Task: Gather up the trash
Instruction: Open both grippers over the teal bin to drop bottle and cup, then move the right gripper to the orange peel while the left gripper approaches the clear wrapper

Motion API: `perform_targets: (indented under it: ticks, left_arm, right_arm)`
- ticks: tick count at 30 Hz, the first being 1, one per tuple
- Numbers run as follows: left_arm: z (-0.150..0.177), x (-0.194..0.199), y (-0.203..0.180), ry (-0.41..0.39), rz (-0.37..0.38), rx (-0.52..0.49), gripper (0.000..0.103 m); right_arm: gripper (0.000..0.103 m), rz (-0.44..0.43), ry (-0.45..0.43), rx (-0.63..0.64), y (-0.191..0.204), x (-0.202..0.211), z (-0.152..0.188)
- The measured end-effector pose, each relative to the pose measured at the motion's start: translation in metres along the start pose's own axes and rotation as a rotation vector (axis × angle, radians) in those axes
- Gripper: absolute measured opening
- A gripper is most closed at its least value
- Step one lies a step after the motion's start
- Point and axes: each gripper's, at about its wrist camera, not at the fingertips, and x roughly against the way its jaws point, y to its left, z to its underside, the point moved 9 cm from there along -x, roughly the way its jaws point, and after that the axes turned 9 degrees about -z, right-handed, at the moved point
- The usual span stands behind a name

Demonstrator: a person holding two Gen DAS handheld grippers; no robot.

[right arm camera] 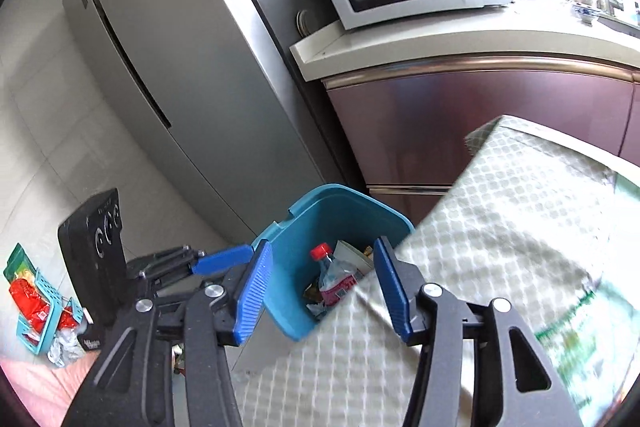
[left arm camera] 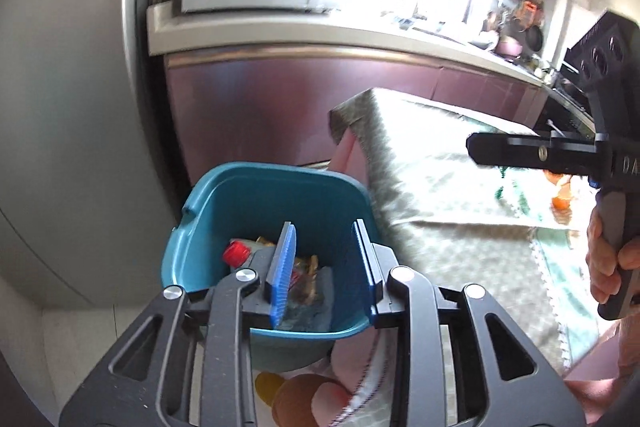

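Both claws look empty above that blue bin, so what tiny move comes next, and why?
Probably swing the right gripper back over the table for more trash. Both it and the left gripper are open with nothing between the fingers, and the bin already holds a bottle and wrappers.

1. The teal bin (right arm camera: 316,227) is half hidden in the right wrist view: the patterned tablecloth (right arm camera: 500,219) covers its right side, so the rim there is lost.
2. The bottle (right arm camera: 336,277) with a red cap is visible only from the label up; its label is too small to read.
3. The other scraps around it, lower centre, are mush I can't identify.
4. In the left wrist view the orange bits (left arm camera: 560,201) at the right edge sit behind the right gripper (left arm camera: 480,145), blurred.
5. The stuff on the counter (left arm camera: 516,39), upper right, is blown out by window glare.
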Motion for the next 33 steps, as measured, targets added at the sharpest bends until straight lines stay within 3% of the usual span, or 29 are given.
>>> perform_targets:
  ticks: [6, 17, 24, 33]
  left_arm:
    - [-0.010, 0.023, -0.037, -0.037, 0.069, -0.048, 0.036]
    - [-0.011, 0.021, -0.129, -0.020, 0.201, -0.168, 0.039]
    - [-0.008, 0.005, -0.177, 0.020, 0.250, -0.218, 0.040]
    - [-0.016, -0.019, -0.204, 0.051, 0.256, -0.239, 0.042]
  right_arm:
    - [0.053, 0.030, -0.067, -0.017, -0.010, 0.053, 0.016]
    - [0.054, 0.190, -0.163, -0.144, -0.067, 0.152, 0.076]
    - [0.054, 0.270, -0.198, -0.232, -0.103, 0.188, 0.107]
    - [0.054, 0.316, -0.232, -0.309, -0.138, 0.211, 0.123]
